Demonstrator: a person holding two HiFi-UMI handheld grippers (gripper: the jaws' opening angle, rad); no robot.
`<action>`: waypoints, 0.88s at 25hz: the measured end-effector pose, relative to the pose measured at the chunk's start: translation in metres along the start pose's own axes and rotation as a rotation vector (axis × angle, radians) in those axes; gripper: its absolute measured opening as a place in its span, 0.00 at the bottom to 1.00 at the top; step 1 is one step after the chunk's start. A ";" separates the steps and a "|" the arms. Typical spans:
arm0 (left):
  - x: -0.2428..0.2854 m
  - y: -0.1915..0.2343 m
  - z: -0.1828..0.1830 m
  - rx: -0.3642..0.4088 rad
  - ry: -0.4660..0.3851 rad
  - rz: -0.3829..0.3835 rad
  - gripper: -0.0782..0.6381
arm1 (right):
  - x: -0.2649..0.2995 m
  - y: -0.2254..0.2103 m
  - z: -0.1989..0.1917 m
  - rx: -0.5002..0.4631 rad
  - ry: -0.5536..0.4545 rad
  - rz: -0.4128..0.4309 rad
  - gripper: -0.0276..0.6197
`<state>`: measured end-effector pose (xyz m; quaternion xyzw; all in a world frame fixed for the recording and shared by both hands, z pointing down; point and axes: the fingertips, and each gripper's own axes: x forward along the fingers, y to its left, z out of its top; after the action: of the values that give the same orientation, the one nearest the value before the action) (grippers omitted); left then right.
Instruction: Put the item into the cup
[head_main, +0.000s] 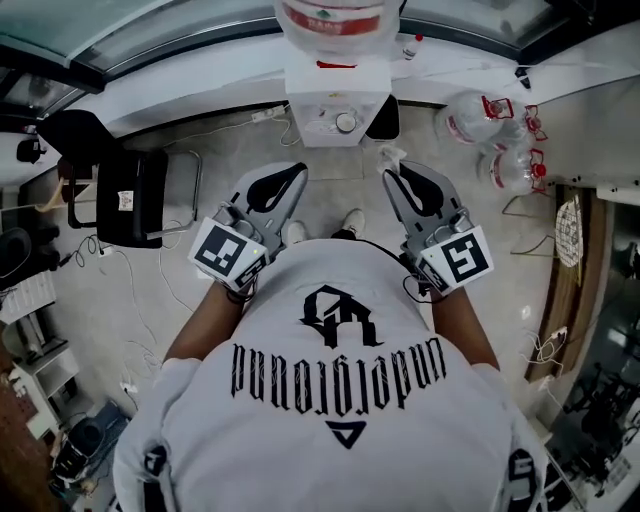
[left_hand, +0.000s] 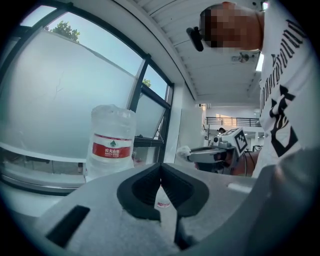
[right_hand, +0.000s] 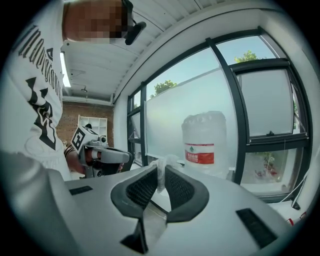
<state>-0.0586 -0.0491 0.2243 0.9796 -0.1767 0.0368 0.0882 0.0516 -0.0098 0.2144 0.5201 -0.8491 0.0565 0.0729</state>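
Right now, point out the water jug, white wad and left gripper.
water jug (right_hand: 205, 130): right gripper view, body above red label.
white wad (right_hand: 161, 174): right gripper view, crumpled part between the jaws.
left gripper (left_hand: 160, 173): left gripper view, where its shut jaws meet.

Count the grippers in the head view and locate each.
2. The left gripper, shut and empty, is left of centre; the right gripper, right of centre, pinches a white crumpled item.

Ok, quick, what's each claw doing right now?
Left claw: closed, nothing between its jaws.
Right claw: closed on a crumpled white wad.
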 end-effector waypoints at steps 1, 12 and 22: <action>0.006 -0.001 0.000 0.000 -0.001 0.010 0.13 | -0.001 -0.008 -0.001 0.004 0.001 0.008 0.13; 0.059 0.005 -0.021 0.006 0.017 0.127 0.13 | -0.005 -0.061 -0.026 0.000 0.028 0.112 0.12; 0.078 0.033 -0.055 -0.021 0.069 0.146 0.13 | 0.023 -0.073 -0.056 0.034 0.093 0.159 0.13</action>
<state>0.0006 -0.0955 0.2912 0.9613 -0.2448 0.0752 0.1016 0.1097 -0.0531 0.2749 0.4489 -0.8823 0.1006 0.0990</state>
